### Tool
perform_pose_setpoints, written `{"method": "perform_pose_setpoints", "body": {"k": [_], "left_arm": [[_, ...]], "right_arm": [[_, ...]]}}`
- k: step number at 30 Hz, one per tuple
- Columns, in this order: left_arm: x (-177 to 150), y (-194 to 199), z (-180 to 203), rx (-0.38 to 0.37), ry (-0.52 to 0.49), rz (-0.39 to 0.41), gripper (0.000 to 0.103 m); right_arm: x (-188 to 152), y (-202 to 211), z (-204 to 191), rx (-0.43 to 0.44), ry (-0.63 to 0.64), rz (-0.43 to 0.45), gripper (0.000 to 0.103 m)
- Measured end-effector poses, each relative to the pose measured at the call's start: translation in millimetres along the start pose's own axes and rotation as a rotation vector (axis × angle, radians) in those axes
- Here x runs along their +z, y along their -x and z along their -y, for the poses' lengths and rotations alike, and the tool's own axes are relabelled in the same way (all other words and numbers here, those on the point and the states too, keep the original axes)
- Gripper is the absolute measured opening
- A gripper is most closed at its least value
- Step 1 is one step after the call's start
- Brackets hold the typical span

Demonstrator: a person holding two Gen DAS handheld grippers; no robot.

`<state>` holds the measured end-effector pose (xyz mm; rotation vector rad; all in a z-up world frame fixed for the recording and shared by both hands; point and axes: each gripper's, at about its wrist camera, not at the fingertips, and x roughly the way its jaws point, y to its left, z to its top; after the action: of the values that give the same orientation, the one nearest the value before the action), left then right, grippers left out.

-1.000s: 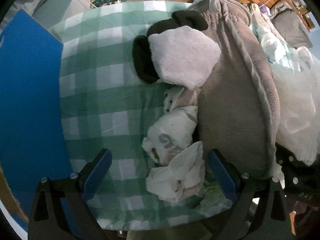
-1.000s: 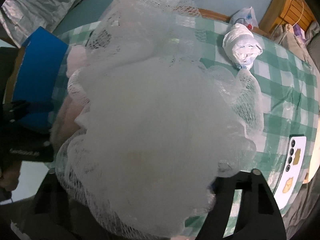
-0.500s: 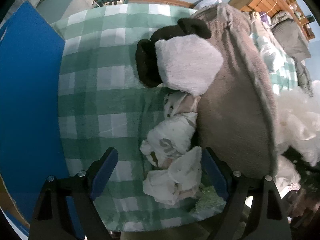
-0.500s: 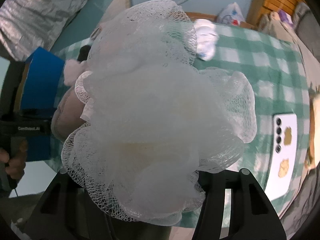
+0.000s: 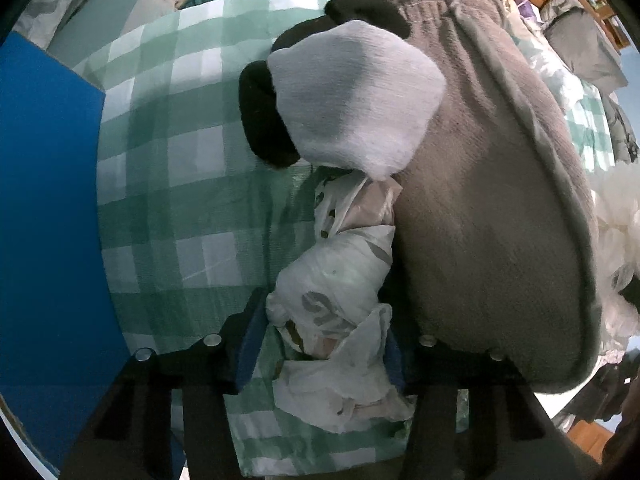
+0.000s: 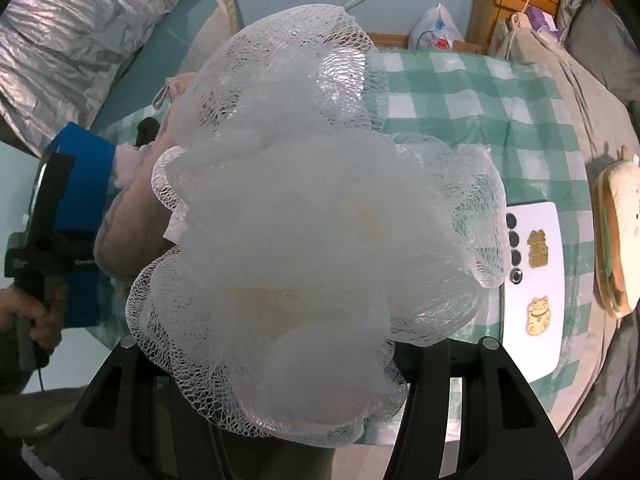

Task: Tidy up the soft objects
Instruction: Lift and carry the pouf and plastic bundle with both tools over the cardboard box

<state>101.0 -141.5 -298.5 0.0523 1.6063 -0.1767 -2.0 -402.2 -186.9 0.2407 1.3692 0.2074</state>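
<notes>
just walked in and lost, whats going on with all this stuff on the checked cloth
A person is tidying soft things with two handheld grippers. The left gripper has closed in around a crumpled plastic bag bundle lying beside a grey plush cushion. The right gripper holds a white mesh bath pouf up over the table.

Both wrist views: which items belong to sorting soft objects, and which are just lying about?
Job:
white mesh bath pouf in right tool
crumpled white plastic bag in left tool
grey plush cushion
white-and-black sock

Lying about:
white phone
blue board
</notes>
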Motion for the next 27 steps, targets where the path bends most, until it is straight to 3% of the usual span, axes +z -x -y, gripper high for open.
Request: {"method": "perform_pose_setpoints", "body": {"k": [13, 22, 27], "left_arm": [[-16, 34, 1, 0.068, -0.012, 0.072, 0.049], [-29, 82, -3, 0.071, -0.026, 0.144, 0.049], [-46, 86, -9, 0.078, -0.042, 0.156, 0.049]], "right_arm": [[-6, 21, 6, 0.013, 0.014, 0.040, 0.054], [-2, 40, -3, 0.029, 0.027, 0.089, 0.053], [0, 50, -15, 0.039, 0.036, 0.118, 0.053]]}}
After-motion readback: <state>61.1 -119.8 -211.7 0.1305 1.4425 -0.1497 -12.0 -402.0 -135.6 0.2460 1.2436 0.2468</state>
